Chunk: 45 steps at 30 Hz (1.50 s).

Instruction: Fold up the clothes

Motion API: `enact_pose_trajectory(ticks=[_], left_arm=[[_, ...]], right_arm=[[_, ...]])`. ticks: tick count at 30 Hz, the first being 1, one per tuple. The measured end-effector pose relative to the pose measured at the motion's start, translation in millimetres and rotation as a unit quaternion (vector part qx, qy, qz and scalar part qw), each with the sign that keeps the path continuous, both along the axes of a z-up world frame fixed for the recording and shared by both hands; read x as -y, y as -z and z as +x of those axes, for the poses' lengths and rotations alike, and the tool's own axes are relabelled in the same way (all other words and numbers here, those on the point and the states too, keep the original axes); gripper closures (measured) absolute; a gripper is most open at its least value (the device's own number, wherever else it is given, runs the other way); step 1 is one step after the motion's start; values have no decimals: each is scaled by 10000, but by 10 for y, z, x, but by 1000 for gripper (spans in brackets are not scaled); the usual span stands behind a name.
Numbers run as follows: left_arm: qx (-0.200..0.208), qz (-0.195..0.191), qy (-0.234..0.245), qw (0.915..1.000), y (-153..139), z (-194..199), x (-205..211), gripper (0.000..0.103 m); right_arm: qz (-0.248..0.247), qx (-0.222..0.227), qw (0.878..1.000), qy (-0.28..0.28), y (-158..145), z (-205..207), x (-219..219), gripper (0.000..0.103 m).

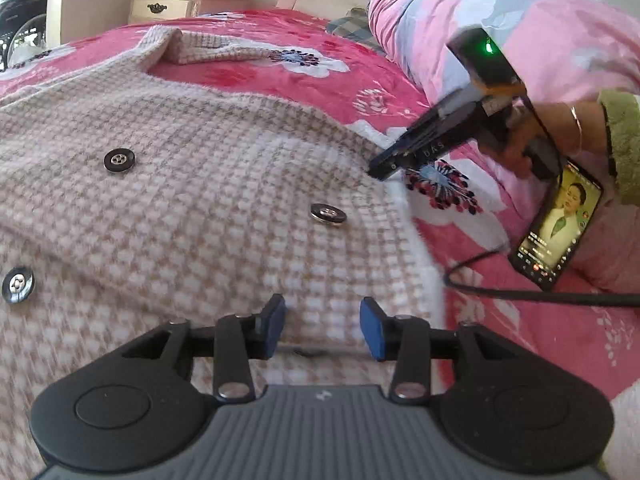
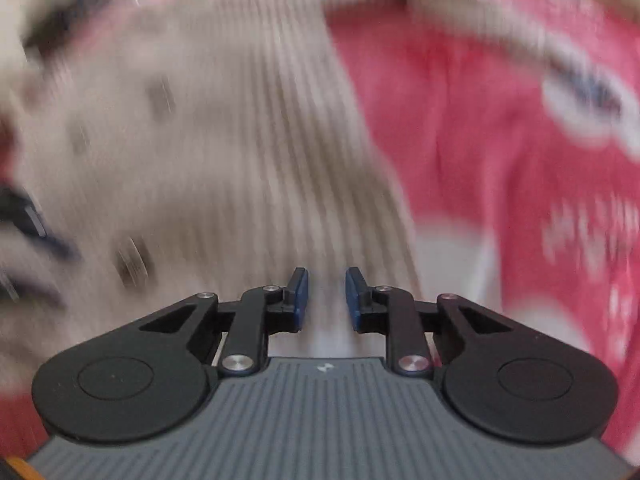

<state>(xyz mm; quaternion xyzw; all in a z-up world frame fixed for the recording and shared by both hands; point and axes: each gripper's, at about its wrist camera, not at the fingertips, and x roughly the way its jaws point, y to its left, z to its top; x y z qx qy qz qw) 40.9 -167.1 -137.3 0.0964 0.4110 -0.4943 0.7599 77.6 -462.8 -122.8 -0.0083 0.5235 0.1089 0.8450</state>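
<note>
A beige-and-white checked coat (image 1: 192, 168) with dark round buttons (image 1: 119, 160) lies spread over a red floral blanket (image 1: 520, 344) on a bed, filling the ground ahead of and beneath the left gripper (image 1: 323, 326), whose blue-padded fingers (image 1: 370, 330) stand spread apart with nothing between them, hovering above the cloth near its right-hand edge. Ahead and to the right of those fingers, the right gripper (image 1: 380, 170) reaches down to the coat's far right edge, its tip at the fabric's border; from this view it cannot be told whether it touches or grips the cloth. Partial white lettering on its black side is too smeared to read. In the right wrist view, heavily blurred, the right gripper (image 2: 326, 298) shows its blue pads (image 2: 300, 296) parted with a gap, the coat (image 2: 224, 152) lying ahead and to the left of the fingers and the red blanket (image 2: 460, 128) to their right. Right of the left fingers, a smartphone (image 1: 558, 224) rests propped on the blanket, its screen showing a person in video with small captions that cannot be read, a black cable (image 1: 520, 292) running from it. A pink floral quilt (image 1: 520, 20) is heaped beyond, and a cream nightstand (image 1: 164, 4) stands at the far side.
</note>
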Motion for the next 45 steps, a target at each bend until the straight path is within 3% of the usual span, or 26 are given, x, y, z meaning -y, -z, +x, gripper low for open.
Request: enact_pose_trajectory(ticks=[1, 3, 8, 10, 15, 20, 29, 37, 42, 45], left_arm=[[11, -5, 10, 10000, -23, -17, -13, 59], [-68, -57, -24, 10000, -68, -16, -59, 60], [-274, -431, -447, 9977, -293, 150, -304, 60], [-390, -595, -687, 9951, -351, 250, -385, 60], [-514, -616, -1112, 9906, -351, 376, -513, 60], [-458, -578, -1431, 9870, -343, 507, -631, 60], [-276, -526, -2395, 9691, -397, 1010, -653, 60], [16, -521, -2830, 9577, -454, 1282, -648, 60], [201, -489, -3032, 9515, -362, 1498, -539, 59], [97, -404, -3132, 9488, -242, 1619, -496, 59]], right_arm=[[-88, -179, 9998, 59, 73, -52, 14, 84], [-96, -268, 9990, 352, -89, -25, 26, 83], [353, 802, 9962, 0, -736, 271, -272, 82], [657, 1121, 9915, -53, -835, 507, -445, 82], [1080, 1076, 9882, -133, -536, 884, -790, 82], [1266, 282, 9914, 154, 73, 802, -848, 75], [1846, 1125, 9737, 725, -366, 827, -664, 74], [2047, 1177, 9662, 1035, -240, 1045, -696, 74], [2075, 1310, 9610, 1278, -172, 1174, -639, 74], [2202, 1313, 9549, 1500, -107, 1270, -577, 74]])
